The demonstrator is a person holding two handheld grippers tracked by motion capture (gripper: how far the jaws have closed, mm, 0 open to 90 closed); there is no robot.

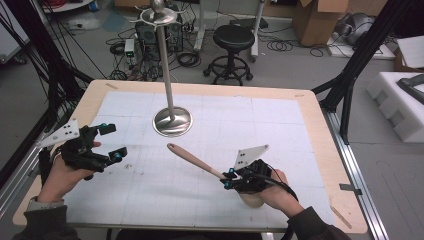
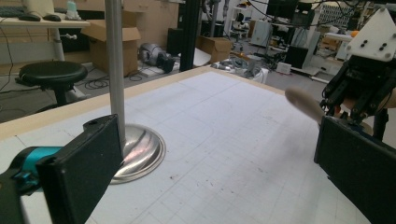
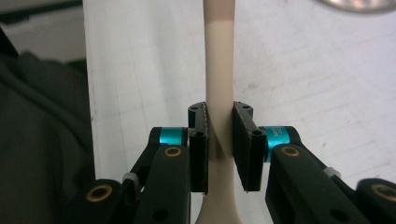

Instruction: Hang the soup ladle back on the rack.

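A pale wooden spoon (image 1: 192, 159) slants over the white gridded mat, its handle end pointing up and left toward the metal stand (image 1: 172, 121). My right gripper (image 1: 227, 179) is shut on the spoon's handle near the bowl, and the bowl sits under the hand. In the right gripper view the handle (image 3: 219, 70) runs straight up between the closed jaws of my right gripper (image 3: 220, 140). My left gripper (image 1: 114, 142) hovers open at the table's left with nothing in it. The left gripper view shows my left gripper (image 2: 219, 177) with its jaws wide apart, the stand's base (image 2: 140, 154) and the spoon's tip (image 2: 303, 103).
The stand's tall pole (image 1: 165, 60) rises from the domed base at the mat's far middle. The wooden table rim (image 1: 320, 150) frames the mat. Behind the table stand a black stool (image 1: 233, 37) and cardboard boxes (image 1: 320, 20). White foam blocks (image 1: 400, 100) lie at right.
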